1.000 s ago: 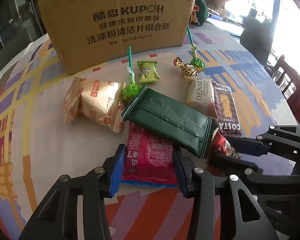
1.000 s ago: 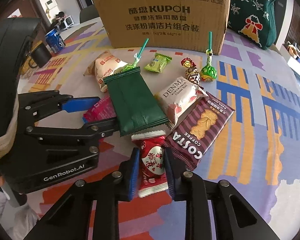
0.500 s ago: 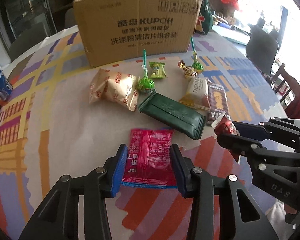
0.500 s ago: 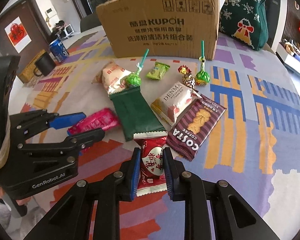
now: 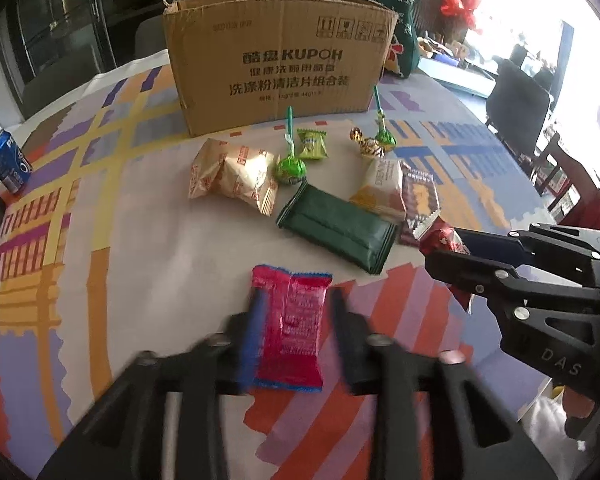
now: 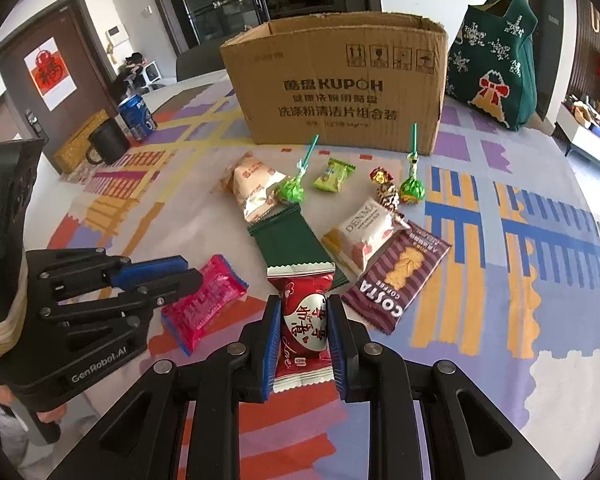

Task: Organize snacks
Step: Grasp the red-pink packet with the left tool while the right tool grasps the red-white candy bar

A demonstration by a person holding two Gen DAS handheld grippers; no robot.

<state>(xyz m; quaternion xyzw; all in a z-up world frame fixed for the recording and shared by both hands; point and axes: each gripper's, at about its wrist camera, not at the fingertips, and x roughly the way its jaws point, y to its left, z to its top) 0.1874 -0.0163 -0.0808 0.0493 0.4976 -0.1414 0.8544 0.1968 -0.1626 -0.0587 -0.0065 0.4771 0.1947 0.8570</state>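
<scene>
My left gripper point(image 5: 294, 340) is shut on a pink snack packet point(image 5: 290, 328) and holds it above the table; the packet also shows in the right wrist view point(image 6: 204, 304). My right gripper point(image 6: 304, 340) is shut on a red candy packet point(image 6: 304, 320), which also shows in the left wrist view point(image 5: 442, 238). On the table lie a dark green pouch point(image 5: 336, 232), a beige bun packet point(image 5: 232, 174), a Costa wafer point(image 6: 396, 280), a Denmark cake packet point(image 6: 360, 236), two green lollipops point(image 6: 292, 190), a green candy point(image 6: 332, 176) and a gold candy point(image 6: 386, 192). The open cardboard box point(image 6: 336, 92) stands behind them.
A blue soda can point(image 6: 138, 114), a black mug point(image 6: 108, 144) and a yellow box stand at the table's far left. A green Christmas bag point(image 6: 492, 56) stands right of the box. Chairs point(image 5: 516, 96) stand beyond the table's right edge.
Both grippers have lifted and pulled back from the snack pile, each with its packet. The pink packet has come out from under the green pouch.
</scene>
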